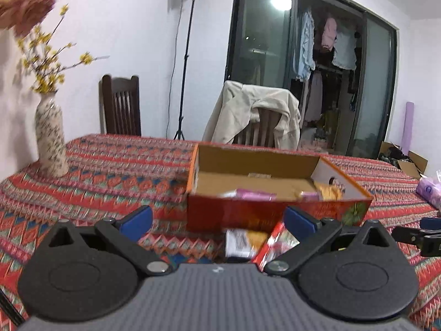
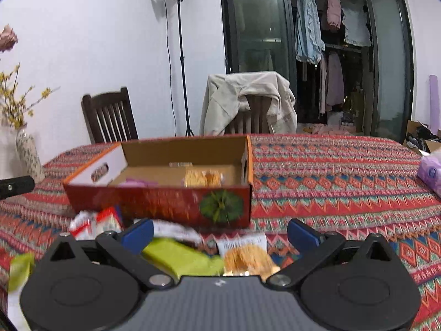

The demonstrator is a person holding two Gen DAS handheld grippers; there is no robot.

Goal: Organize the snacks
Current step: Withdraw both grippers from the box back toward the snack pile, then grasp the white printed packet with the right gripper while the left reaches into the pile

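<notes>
left gripper (image 1: 217, 220) spread wide, empty, loose snack packets (image 1: 242, 244) just ahead | right gripper (image 2: 219, 233) likewise agape over green packet (image 2: 176, 256) | red box (image 2: 171, 201) mid-table behind | right view alone shows green packet

The bench cloth (image 2: 330, 182) shows red, orange and teal zigzag bands. The box (image 2: 171, 201) is red outside with a green rosette, brown inside. One packet (image 2: 182, 256) is lime green; the vase (image 1: 51, 135) is cream, speckled.
</notes>
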